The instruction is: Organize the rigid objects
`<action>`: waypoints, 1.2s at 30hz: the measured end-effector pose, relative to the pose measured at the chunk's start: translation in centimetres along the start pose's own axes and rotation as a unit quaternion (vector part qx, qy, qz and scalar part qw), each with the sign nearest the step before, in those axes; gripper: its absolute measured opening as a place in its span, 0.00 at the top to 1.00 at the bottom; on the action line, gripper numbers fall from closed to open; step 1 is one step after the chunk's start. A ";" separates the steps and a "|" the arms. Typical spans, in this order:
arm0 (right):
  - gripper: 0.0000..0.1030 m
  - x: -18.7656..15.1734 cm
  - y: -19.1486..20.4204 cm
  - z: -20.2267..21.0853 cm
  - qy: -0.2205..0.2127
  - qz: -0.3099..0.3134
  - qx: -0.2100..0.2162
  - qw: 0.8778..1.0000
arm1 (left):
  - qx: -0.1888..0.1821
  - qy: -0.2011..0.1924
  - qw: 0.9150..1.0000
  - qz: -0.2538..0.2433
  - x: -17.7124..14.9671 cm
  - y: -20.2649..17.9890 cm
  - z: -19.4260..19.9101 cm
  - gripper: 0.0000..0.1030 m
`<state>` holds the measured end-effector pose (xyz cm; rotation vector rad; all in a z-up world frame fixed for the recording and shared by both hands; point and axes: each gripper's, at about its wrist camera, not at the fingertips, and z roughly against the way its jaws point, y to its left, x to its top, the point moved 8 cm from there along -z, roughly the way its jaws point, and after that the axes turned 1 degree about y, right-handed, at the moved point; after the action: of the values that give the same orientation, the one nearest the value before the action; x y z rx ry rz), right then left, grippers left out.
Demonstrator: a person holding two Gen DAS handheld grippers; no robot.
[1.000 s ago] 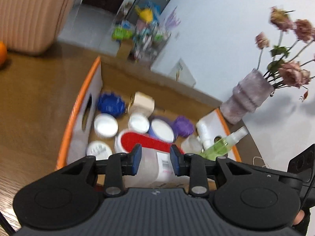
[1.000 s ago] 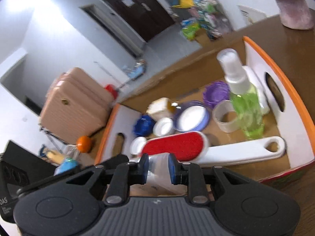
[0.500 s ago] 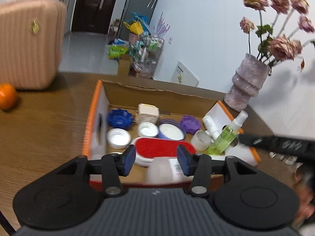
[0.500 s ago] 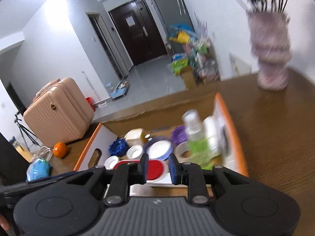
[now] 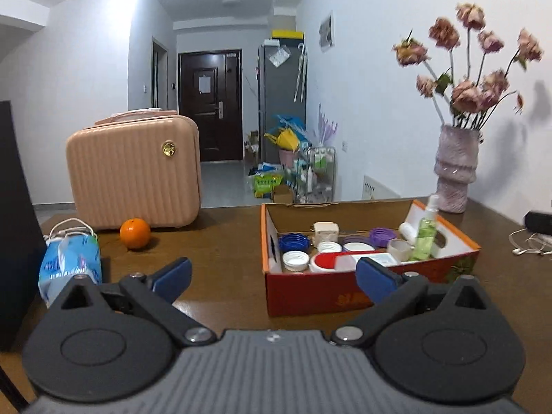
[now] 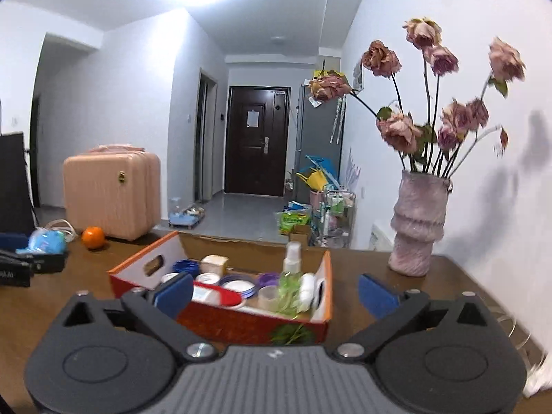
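A red cardboard box (image 5: 331,293) with orange rims stands on the brown table; it also shows in the right wrist view (image 6: 241,321). Inside lie several lids, a red and white brush (image 5: 327,262), a clear plastic container with a label (image 5: 376,260), a roll of tape (image 5: 398,249) and a green spray bottle (image 5: 426,231). My left gripper (image 5: 274,276) is open and empty, held back from the box's near left corner. My right gripper (image 6: 274,291) is open and empty, in front of the box.
A pink suitcase (image 5: 134,176), an orange (image 5: 135,238) and a blue packet (image 5: 69,265) stand to the left. A vase of dried roses (image 6: 419,224) stands at the back right. White earphone cables (image 5: 528,245) lie to the right. A black object (image 6: 24,265) lies at the left.
Both grippers were shut on the clear container over the box. They have let it go into the box, opened wide and pulled back and level.
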<state>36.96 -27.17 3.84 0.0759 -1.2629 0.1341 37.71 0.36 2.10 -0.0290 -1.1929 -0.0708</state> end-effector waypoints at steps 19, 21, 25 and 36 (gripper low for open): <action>0.01 -6.6 6.1 15.5 -0.030 -0.025 0.032 0.999 | 0.024 -0.052 0.998 -0.002 -6.0 -0.7 17.2 0.00; 0.01 -7.8 6.8 17.5 -0.031 -0.024 0.029 0.999 | 0.026 -0.049 0.998 -0.007 -7.3 -0.6 19.2 0.00; 0.00 -10.2 8.2 22.0 -0.032 -0.007 0.008 0.999 | 0.035 -0.040 0.999 -0.013 -10.6 -0.4 23.1 0.00; 0.00 -12.1 10.4 24.4 -0.016 -0.026 0.020 0.999 | 0.027 -0.051 0.998 -0.010 -11.7 -1.0 26.2 0.00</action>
<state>8.82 -20.76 -0.54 0.1458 -1.2885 0.1142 9.08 1.39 0.82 0.0256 -1.2975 -0.0549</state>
